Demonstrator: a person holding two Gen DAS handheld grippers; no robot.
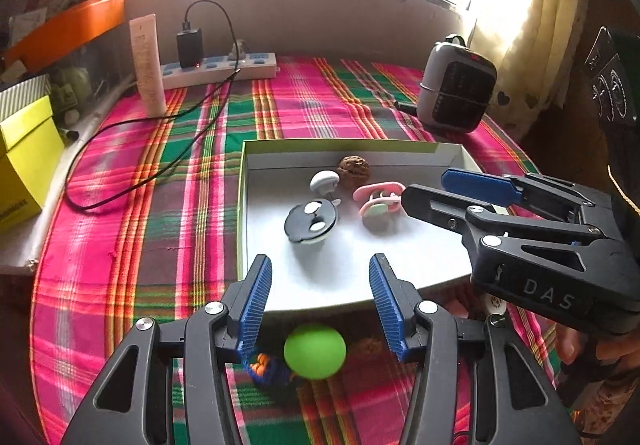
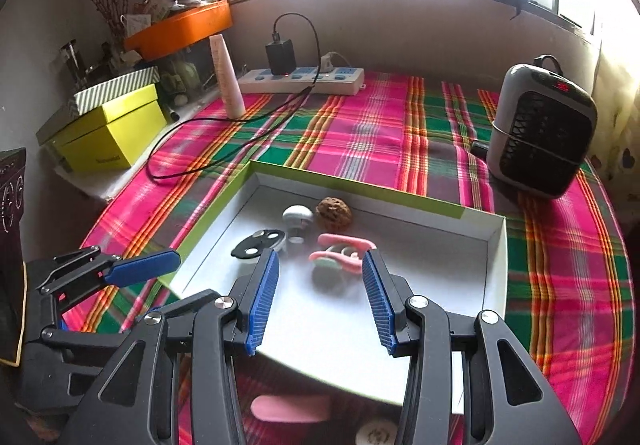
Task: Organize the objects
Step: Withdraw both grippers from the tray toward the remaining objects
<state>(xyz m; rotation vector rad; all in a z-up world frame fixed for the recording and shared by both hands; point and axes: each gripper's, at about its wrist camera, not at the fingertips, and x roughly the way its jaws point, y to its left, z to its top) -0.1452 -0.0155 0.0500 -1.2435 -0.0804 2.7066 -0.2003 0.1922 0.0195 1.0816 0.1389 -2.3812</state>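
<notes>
On plaid cloth (image 1: 132, 245), left to right: yellow box (image 1: 24, 161) at far left edge, power strip (image 1: 224, 67) at back, white tray (image 1: 448, 261) mid-table, heater (image 1: 456, 89) back right. Tray holds grey disc (image 1: 310, 223), white knob (image 1: 324, 181), walnut (image 1: 353, 169), pink clip (image 1: 378, 201). Left gripper (image 1: 320, 305) jaws wide apart, nothing gripped (green ball (image 1: 315, 351) on cloth betw. fingers, just outside tray). Right gripper (image 2: 320, 299) also spread, empty, over tray nr pink clip.

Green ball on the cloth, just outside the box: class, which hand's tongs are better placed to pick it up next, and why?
Left. The green ball lies on the cloth directly between the open left tongs, just short of the white box. The right tongs are open over the box interior, farther from the ball.
</notes>
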